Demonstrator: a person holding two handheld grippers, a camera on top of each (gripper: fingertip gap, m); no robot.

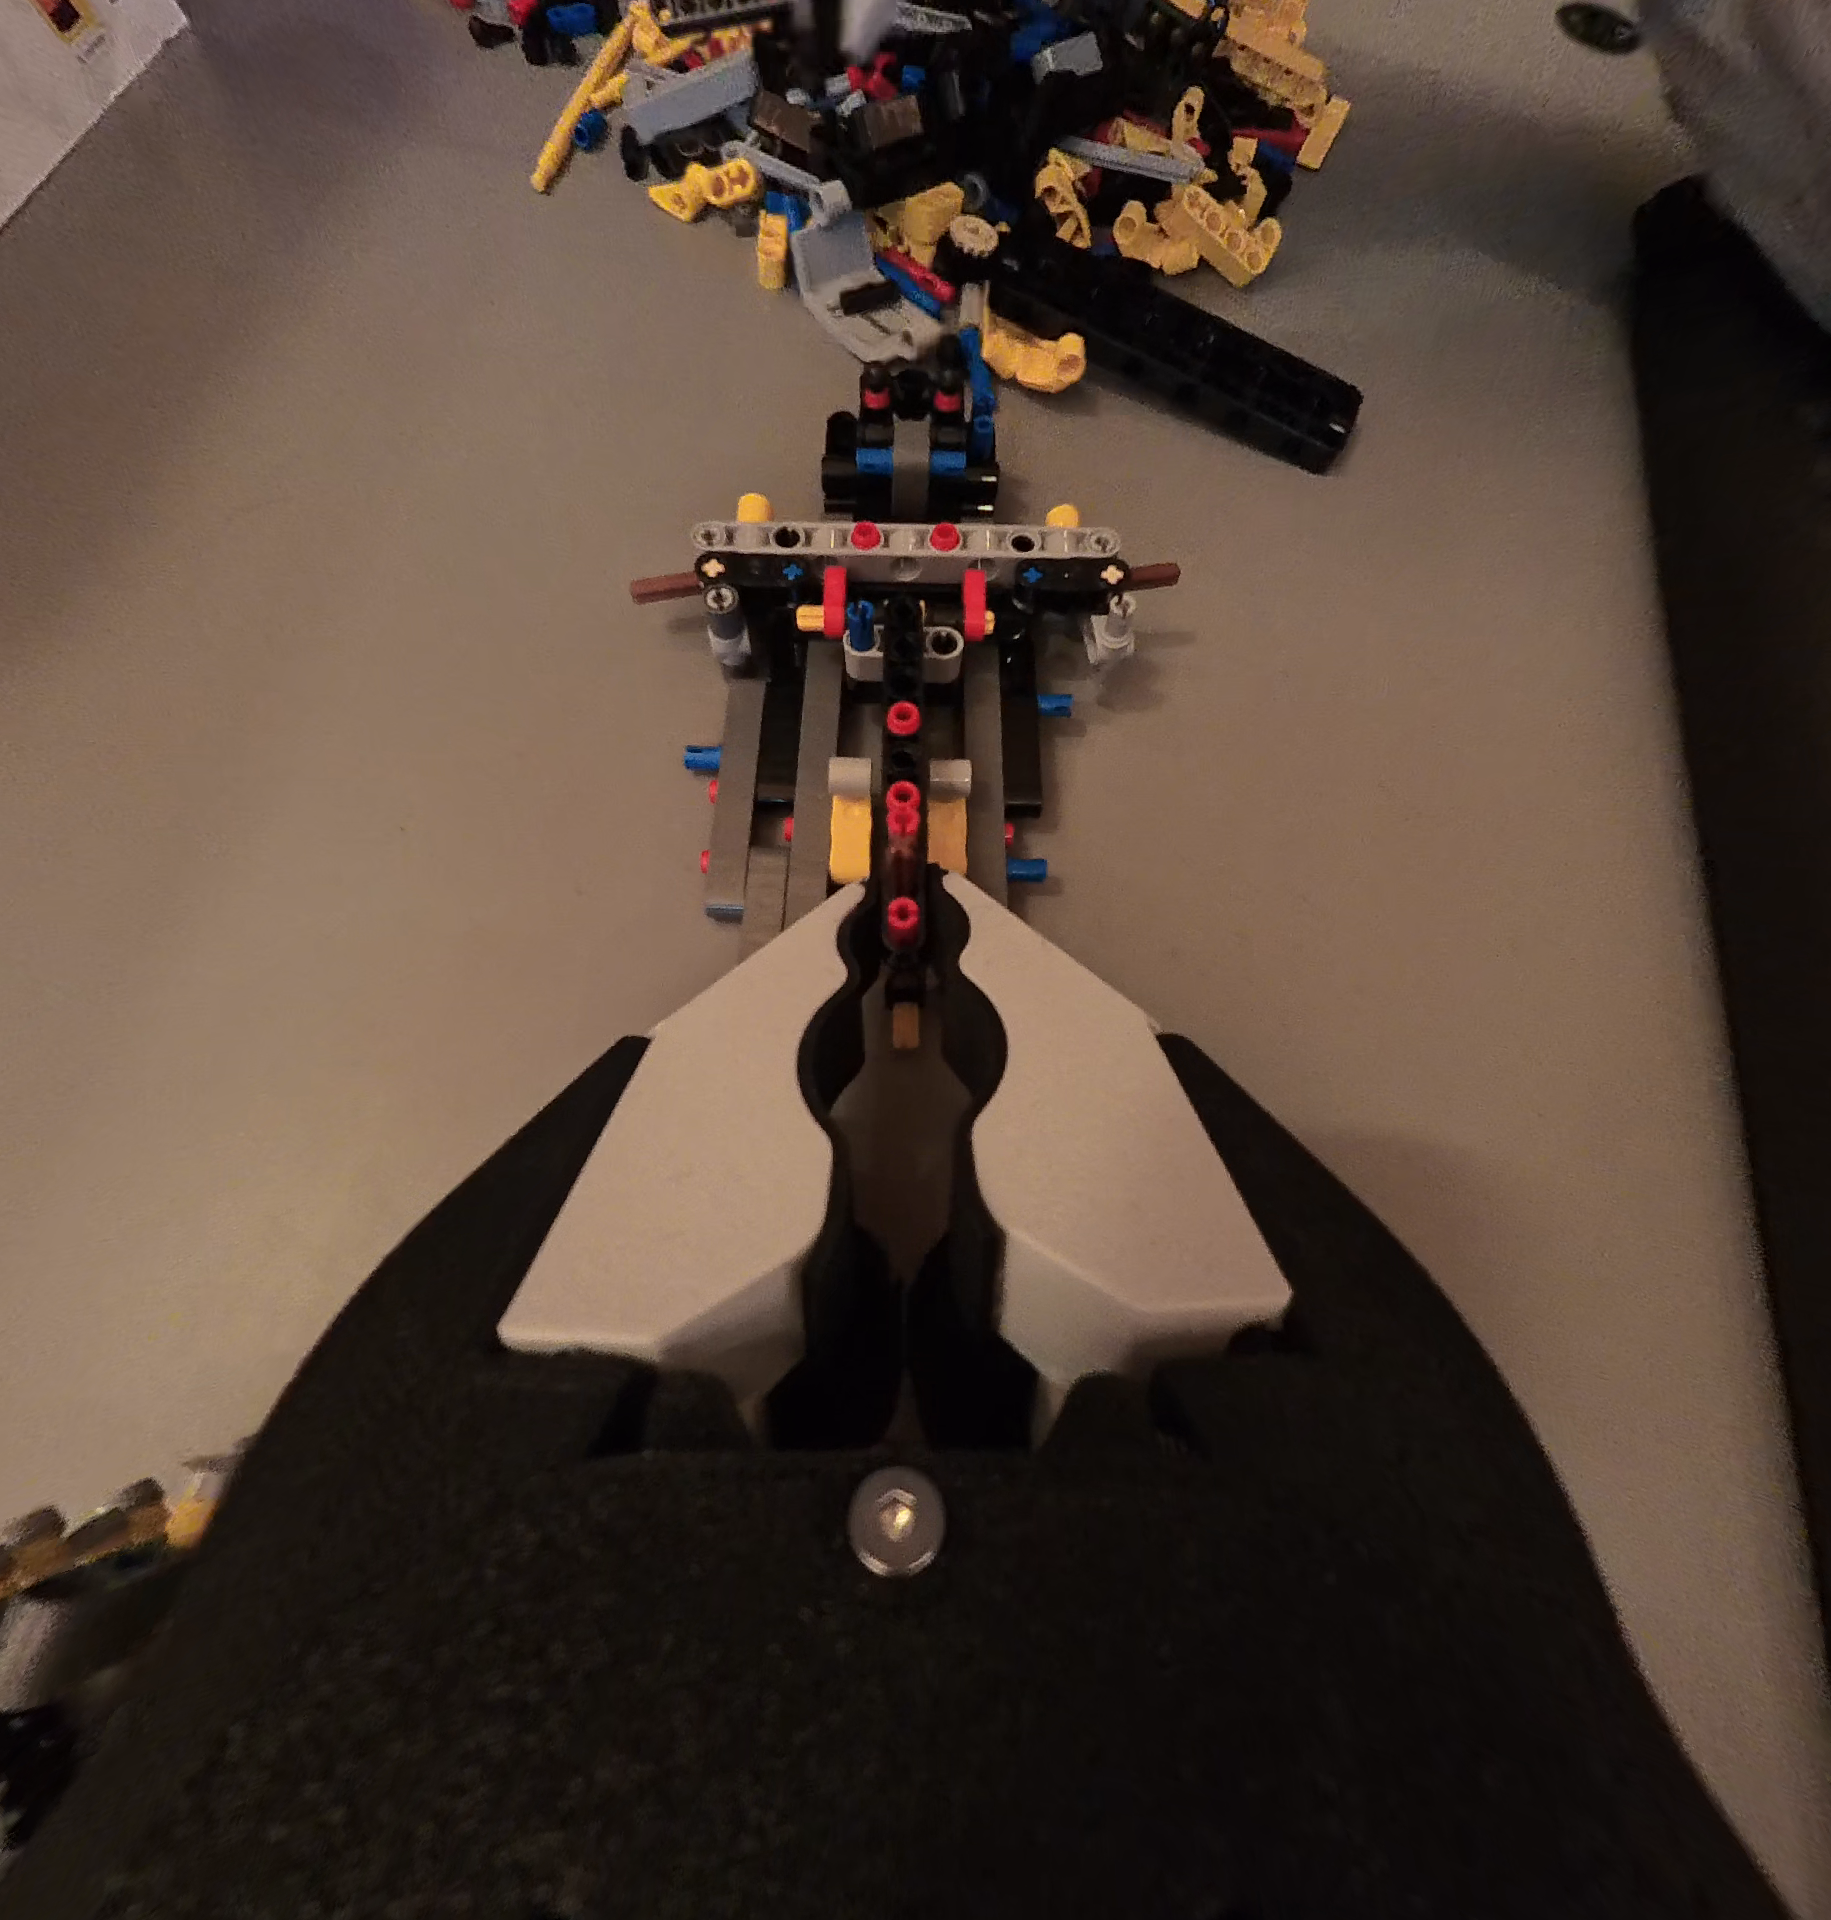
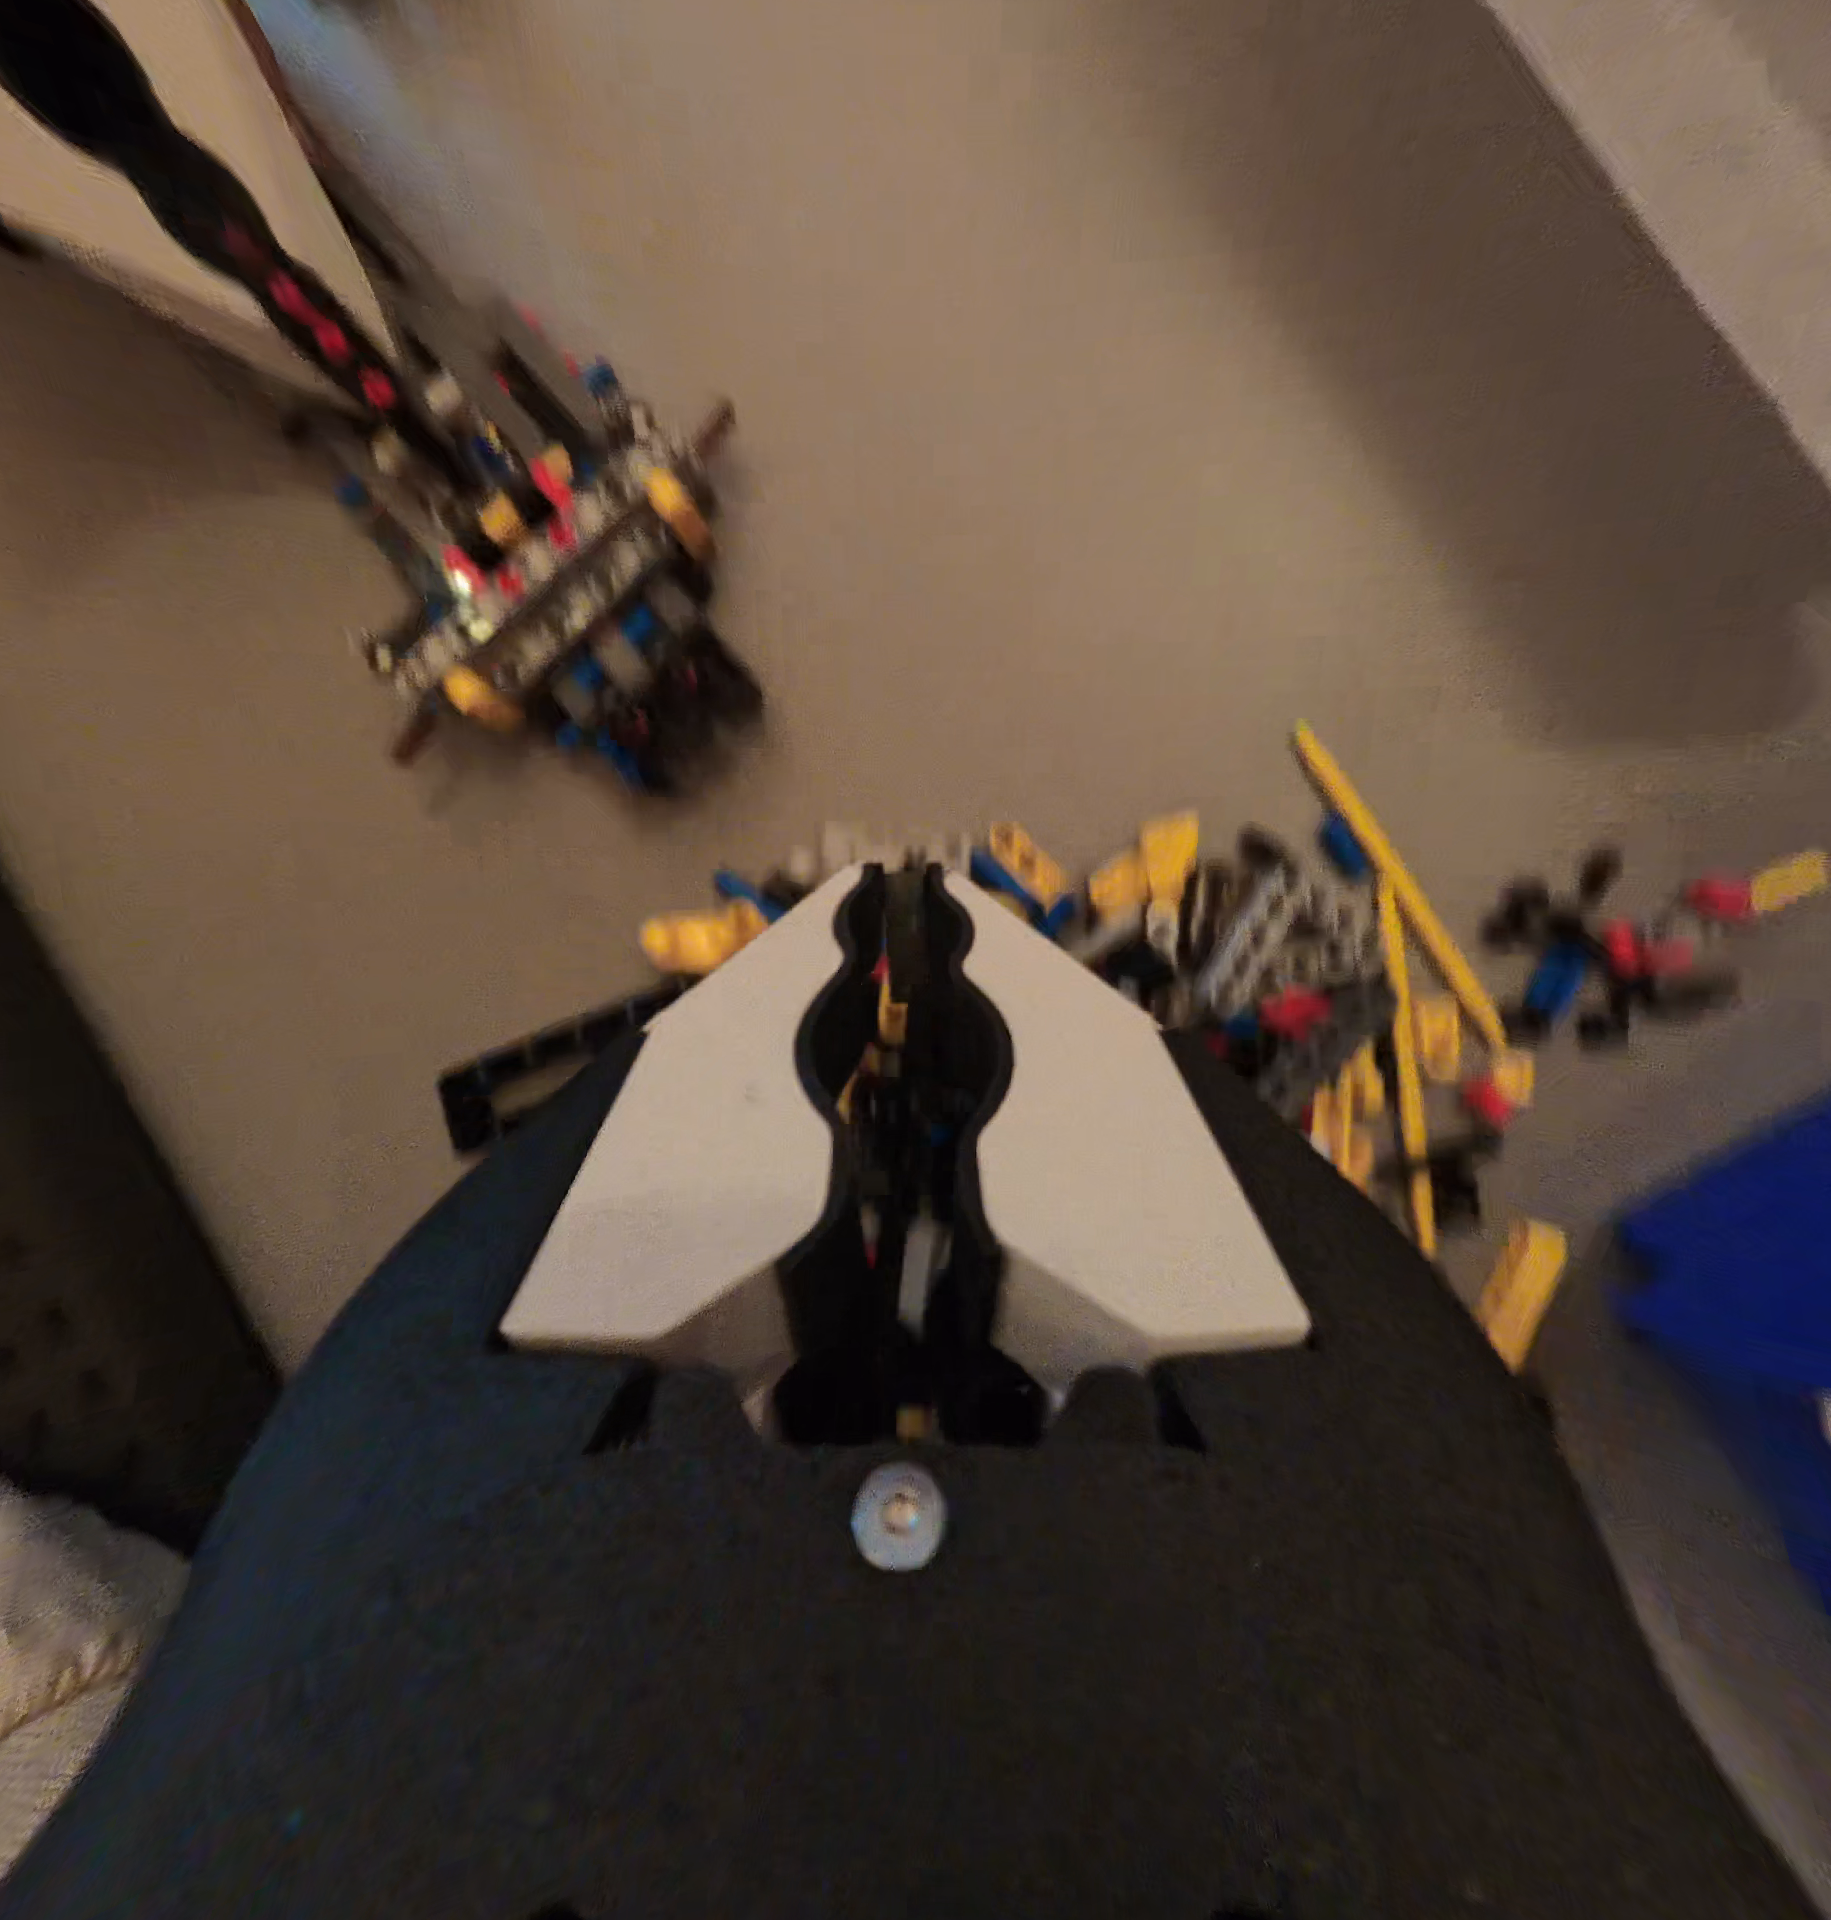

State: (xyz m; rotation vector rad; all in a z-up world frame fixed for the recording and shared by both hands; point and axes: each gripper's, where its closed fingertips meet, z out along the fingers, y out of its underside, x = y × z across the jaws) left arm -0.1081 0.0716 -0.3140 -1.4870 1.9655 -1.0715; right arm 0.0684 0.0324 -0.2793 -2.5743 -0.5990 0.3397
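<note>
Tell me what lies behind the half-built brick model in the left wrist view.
Behind the brick model, held by the left gripper, lies a pile of loose bricks with a long black beam at its near edge. Whatever lies under the pile is hidden.

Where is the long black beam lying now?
In the left wrist view, the long black beam lies on the table, upper right, at the loose parts pile's near edge.

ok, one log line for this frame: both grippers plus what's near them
left gripper: shut on brick model | right gripper: shut, over loose brick pile, view blurred | surface: grey table
</note>
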